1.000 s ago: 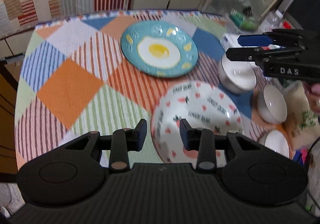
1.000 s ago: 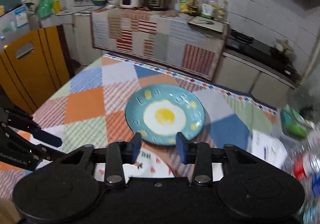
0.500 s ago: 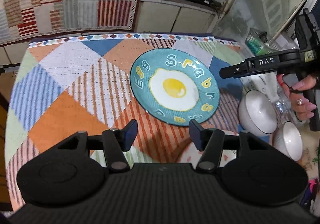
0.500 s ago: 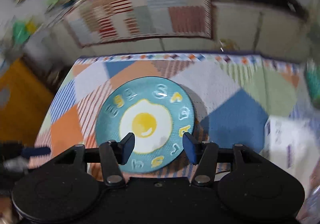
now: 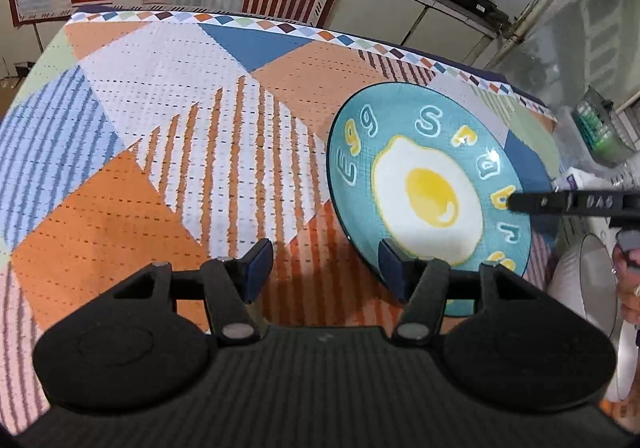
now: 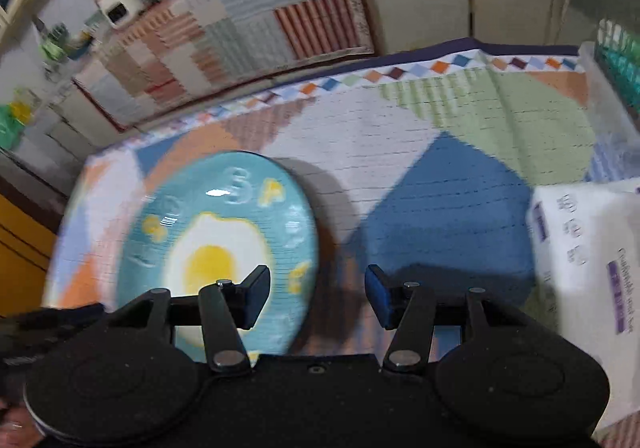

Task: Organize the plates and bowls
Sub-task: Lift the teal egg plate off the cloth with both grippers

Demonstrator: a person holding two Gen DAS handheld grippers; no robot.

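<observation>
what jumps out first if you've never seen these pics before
The teal plate with a fried egg painted on it and raised letters round the rim grabs the eye; it lies flat on the patchwork tablecloth. The open left tool straddles the plate's near-left rim. The open right tool straddles the opposite edge, with a white tissue pack to its right.

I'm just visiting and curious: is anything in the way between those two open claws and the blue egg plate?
Nothing visible. The left gripper and right gripper are open and empty at opposite edges of the egg plate, with only tablecloth beneath.
</observation>
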